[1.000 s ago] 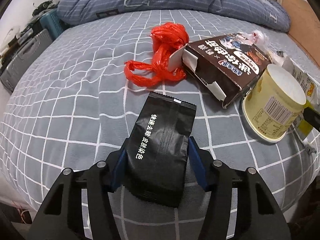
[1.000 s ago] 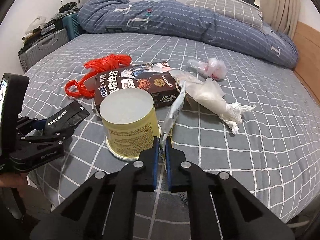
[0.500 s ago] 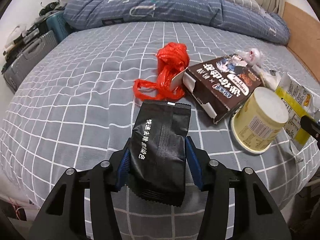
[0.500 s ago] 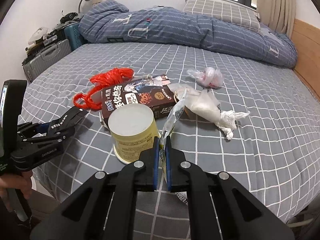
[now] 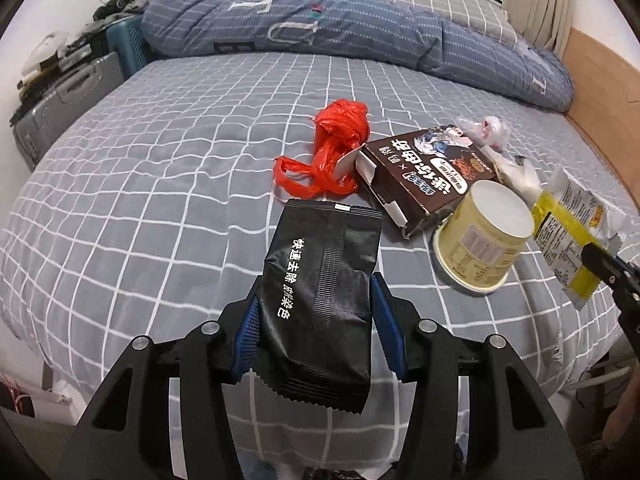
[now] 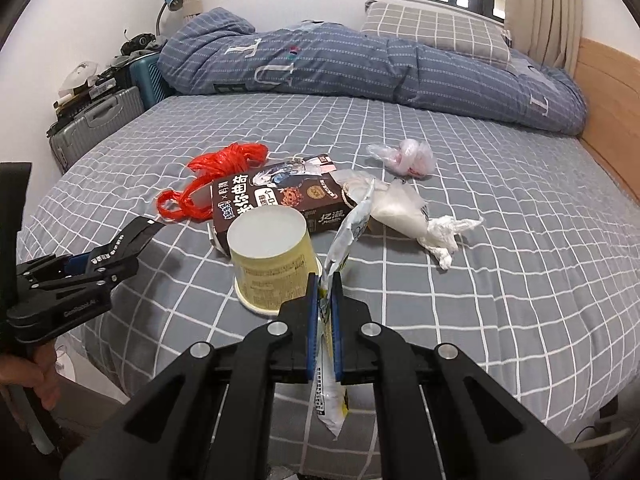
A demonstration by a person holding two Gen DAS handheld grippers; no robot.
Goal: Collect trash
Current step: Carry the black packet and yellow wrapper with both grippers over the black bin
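Observation:
My left gripper [image 5: 314, 300] is shut on a black foil packet [image 5: 320, 296] with white lettering, held clear above the bed; it also shows at the left of the right wrist view, left gripper [image 6: 132, 236]. My right gripper [image 6: 325, 280] is shut on a yellow-and-white wrapper [image 6: 344, 236], seen flat in the left wrist view as the wrapper [image 5: 568, 224]. On the grey checked bed [image 6: 500, 248] lie a red plastic bag [image 5: 332, 152], a dark brown carton [image 5: 420, 176], a cream paper cup [image 5: 484, 236] upside down, a clear bag [image 6: 408, 212] and a small knotted bag [image 6: 408, 156].
A blue quilt [image 6: 360, 64] and a checked pillow [image 6: 436, 28] lie across the far side of the bed. Suitcases [image 6: 96, 124] stand by the left wall. A wooden headboard [image 6: 608, 92] runs along the right. A hand [image 6: 28, 380] holds the left gripper's handle.
Both grippers have risen and drawn back from the bed with their packets. The black packet has lifted off the bedcover. The trash on the bed now looks smaller and farther.

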